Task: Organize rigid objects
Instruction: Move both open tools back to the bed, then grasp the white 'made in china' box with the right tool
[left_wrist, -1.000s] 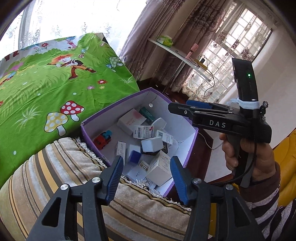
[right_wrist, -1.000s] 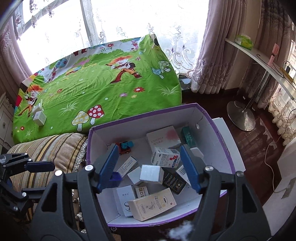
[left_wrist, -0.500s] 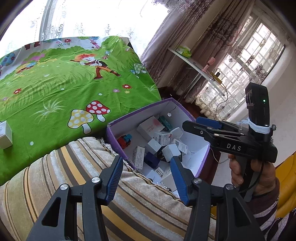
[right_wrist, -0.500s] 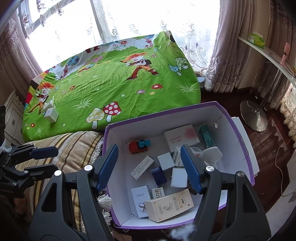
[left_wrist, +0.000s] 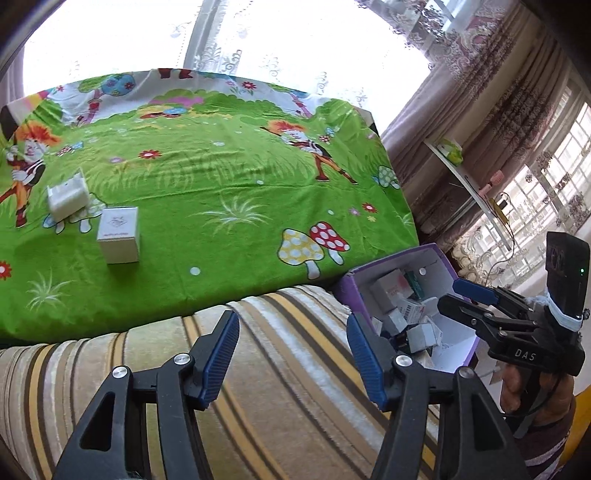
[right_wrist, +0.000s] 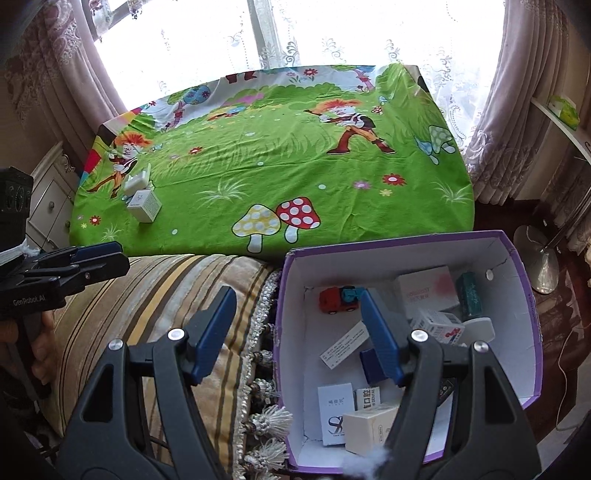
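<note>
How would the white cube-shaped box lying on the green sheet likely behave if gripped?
The white box looks like thin cardboard, so probably light and crushable. Its flat faces should grip well. On the soft green sheet it may tip when nudged.

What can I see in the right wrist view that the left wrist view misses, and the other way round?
Only the right wrist view shows the box floor: the red toy car, the beige carton and the left gripper from the side.

Only the left wrist view shows the right gripper over the box, jaws near shut.

Both show the purple box, the two white boxes on the green sheet, and the striped cushion.
</note>
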